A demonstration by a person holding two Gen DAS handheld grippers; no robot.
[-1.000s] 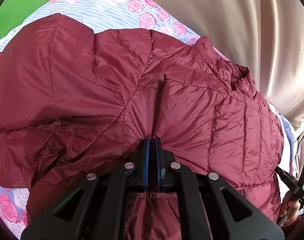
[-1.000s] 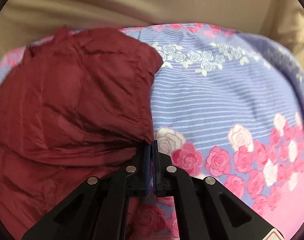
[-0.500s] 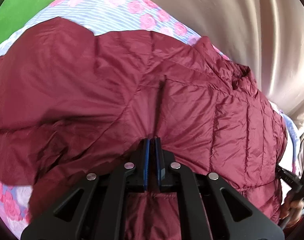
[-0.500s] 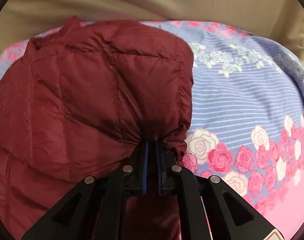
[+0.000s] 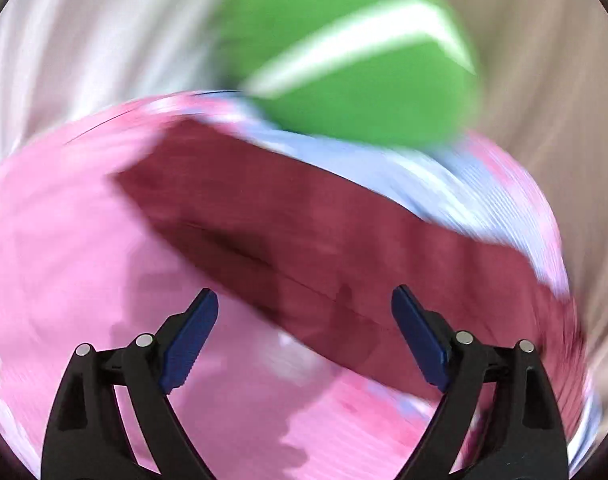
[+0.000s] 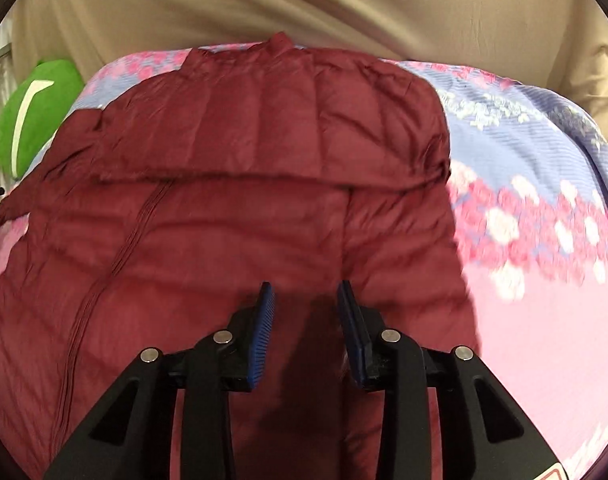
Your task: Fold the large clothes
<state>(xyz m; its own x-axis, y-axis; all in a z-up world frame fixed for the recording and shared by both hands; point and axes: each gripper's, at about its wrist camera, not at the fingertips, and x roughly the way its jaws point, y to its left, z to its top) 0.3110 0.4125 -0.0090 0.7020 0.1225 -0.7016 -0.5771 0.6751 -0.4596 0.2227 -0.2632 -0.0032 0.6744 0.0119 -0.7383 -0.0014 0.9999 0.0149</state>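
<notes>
The dark red padded jacket (image 6: 240, 208) lies on the flowered bedspread (image 6: 543, 240), filling the left and middle of the right wrist view, its collar at the top centre and its long axis running up the frame. The right gripper (image 6: 305, 312) hangs over its lower middle, jaws opening, with no cloth pinched between them. The left gripper (image 5: 304, 332) is opening wide and empty; in its blurred view the jacket crosses from mid-left to lower right. The right hand looks nearer.
</notes>
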